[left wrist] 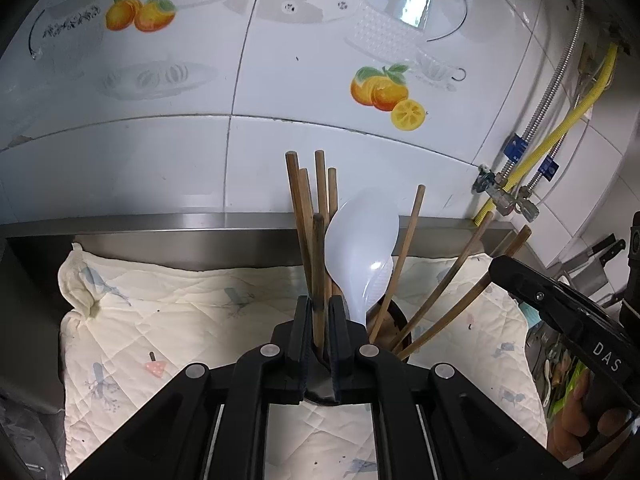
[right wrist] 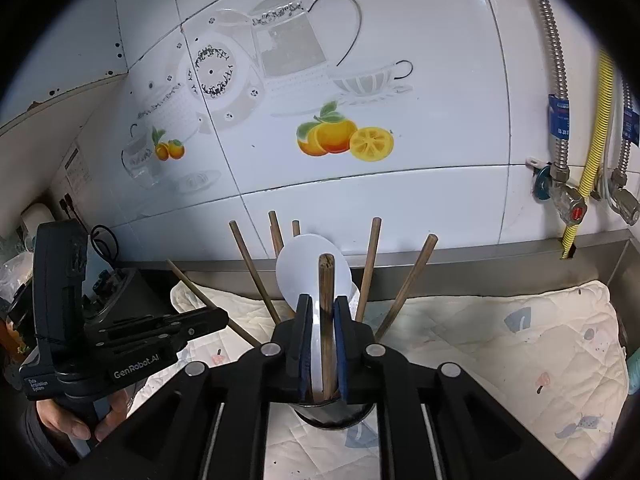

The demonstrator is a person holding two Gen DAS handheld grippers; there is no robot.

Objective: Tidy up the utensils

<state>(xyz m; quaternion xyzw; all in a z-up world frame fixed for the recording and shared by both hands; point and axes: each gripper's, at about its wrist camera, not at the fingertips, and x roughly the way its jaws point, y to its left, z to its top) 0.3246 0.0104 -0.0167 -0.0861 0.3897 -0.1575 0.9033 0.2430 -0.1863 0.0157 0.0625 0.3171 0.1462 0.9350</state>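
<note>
a chopstick (left wrist: 318, 280) is pinched upright in the left gripper (left wrist: 319, 320) and another chopstick (right wrist: 327, 320) stands in the right gripper's (right wrist: 323, 332) loosened jaws over the holder (right wrist: 332, 416), seemingly so each drops in beside the white spoon (left wrist: 360, 248).

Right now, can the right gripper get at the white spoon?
Probably not cleanly: a chopstick stands between the jaws of the right gripper, before the white spoon, and other chopsticks crowd the cup.

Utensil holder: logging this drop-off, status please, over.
Left gripper pinching a chopstick over the holder. Right gripper loose around another chopstick, already standing in the holder. White spoon crowds both. Over.
</note>
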